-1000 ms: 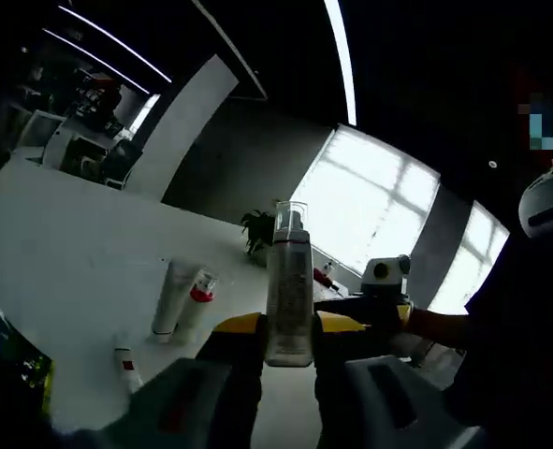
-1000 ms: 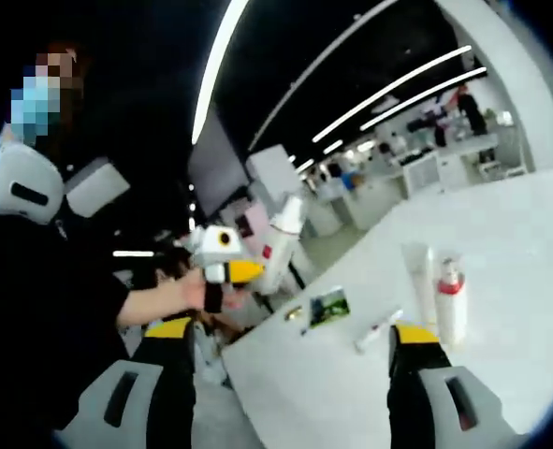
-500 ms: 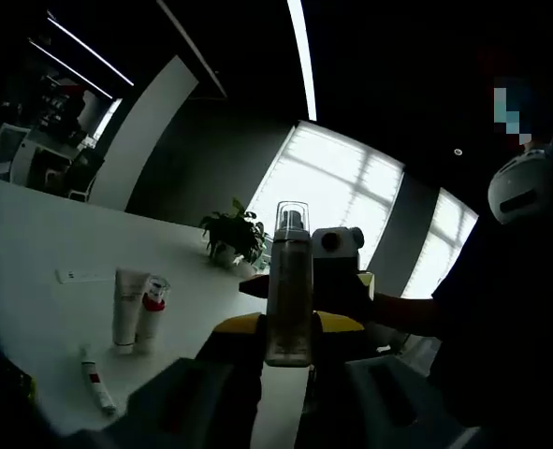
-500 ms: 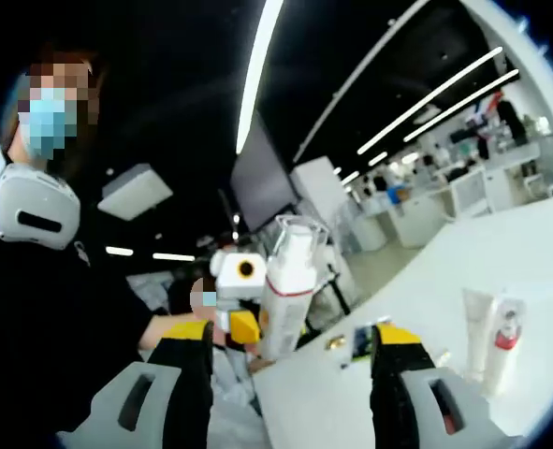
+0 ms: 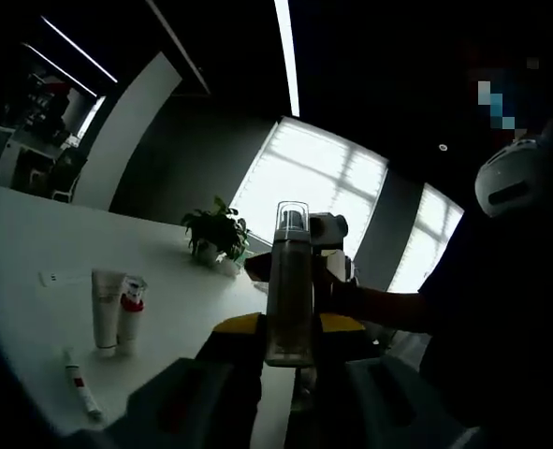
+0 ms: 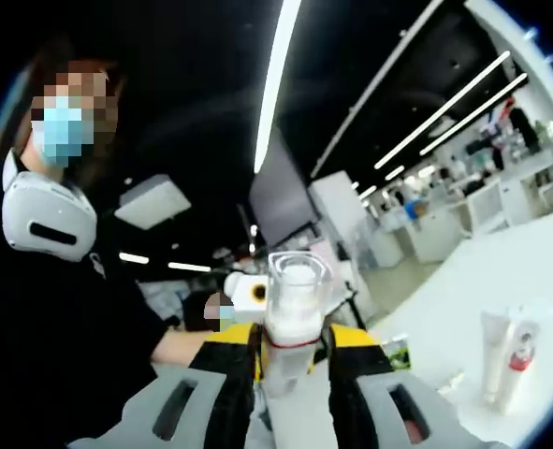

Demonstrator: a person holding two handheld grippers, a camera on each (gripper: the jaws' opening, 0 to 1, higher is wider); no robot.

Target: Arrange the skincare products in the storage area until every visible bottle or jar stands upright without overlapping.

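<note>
Clear-capped spray bottle [image 5: 289, 285] stands upright at frame centre, pinched low by my left gripper [image 5: 288, 329]; my right gripper [image 6: 290, 348] clamps it too. Beyond, at lower left, two tubes [image 5: 114, 310] stand on the white surface [image 5: 33, 299].

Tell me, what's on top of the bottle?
A clear cap sits on top of the bottle, with a pump head showing through it. Both grippers' jaws close around the bottle's lower part, hiding its base.
</note>
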